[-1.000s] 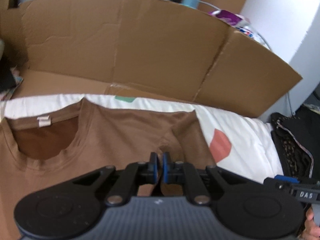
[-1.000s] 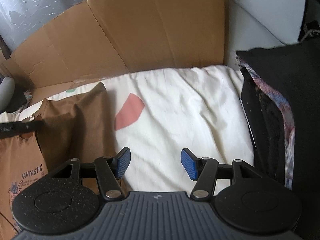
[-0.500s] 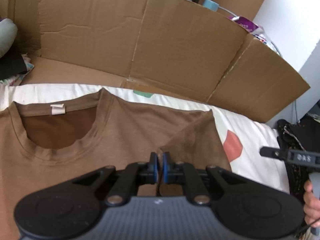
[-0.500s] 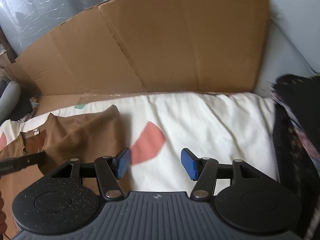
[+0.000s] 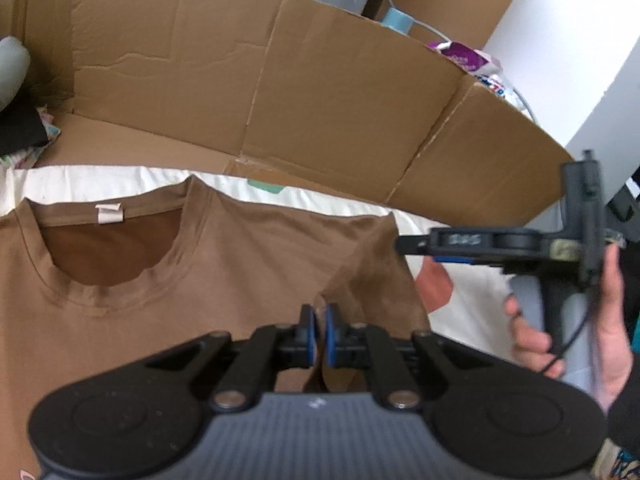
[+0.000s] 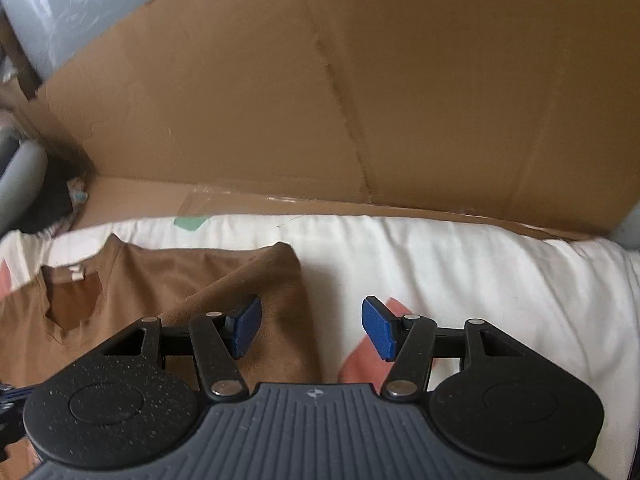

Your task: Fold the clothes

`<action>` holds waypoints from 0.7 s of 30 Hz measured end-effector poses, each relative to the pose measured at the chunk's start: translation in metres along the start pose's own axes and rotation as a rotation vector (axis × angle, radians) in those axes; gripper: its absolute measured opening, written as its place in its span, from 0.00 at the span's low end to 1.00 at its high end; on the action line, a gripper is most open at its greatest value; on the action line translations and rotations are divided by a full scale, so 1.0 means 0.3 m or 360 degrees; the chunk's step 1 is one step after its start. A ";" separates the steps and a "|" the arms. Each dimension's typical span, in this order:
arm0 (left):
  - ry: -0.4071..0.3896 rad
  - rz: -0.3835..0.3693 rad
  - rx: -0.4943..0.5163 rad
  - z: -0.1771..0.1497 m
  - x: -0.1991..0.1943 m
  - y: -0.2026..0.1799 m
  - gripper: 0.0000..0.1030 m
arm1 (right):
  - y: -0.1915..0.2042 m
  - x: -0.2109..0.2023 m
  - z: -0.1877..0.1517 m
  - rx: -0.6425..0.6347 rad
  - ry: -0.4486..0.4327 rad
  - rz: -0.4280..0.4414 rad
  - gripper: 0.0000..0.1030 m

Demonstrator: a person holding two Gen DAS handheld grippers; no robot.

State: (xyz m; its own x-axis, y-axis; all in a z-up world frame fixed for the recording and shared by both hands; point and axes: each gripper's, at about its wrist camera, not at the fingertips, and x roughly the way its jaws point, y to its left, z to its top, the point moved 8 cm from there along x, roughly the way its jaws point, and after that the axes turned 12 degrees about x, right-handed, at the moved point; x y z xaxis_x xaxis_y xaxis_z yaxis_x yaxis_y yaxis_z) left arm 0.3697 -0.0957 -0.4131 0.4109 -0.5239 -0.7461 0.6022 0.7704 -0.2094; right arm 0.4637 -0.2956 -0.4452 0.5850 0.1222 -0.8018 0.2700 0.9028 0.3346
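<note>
Left wrist view: left claw (image 5: 319, 334) pinches the brown shirt's (image 5: 240, 264) folded sleeve, right claw (image 6: 311, 330) gapes empty above it — grab the edge squarely, I'd say.

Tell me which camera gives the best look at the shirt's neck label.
The left wrist view. There the white neck label sits sharp and unobstructed inside the collar of the brown T-shirt. In the right wrist view the label is only a small, blurred pale patch near the left edge, far off to the side.
</note>
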 end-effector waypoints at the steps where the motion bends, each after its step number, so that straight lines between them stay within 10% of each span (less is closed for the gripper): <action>1: 0.0003 -0.0003 -0.0009 0.001 -0.004 0.000 0.06 | 0.009 0.012 0.003 -0.0010 0.0007 -0.0010 0.60; 21: 0.0023 0.0008 -0.0105 -0.001 0.004 0.034 0.05 | 0.029 0.130 0.035 -0.0105 0.0060 -0.0144 0.50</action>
State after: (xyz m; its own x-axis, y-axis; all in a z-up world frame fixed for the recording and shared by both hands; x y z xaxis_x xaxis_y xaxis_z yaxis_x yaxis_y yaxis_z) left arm 0.3760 -0.0885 -0.4164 0.4040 -0.5149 -0.7561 0.5533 0.7957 -0.2463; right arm 0.4970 -0.2873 -0.4684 0.5310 0.0531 -0.8457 0.2687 0.9360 0.2275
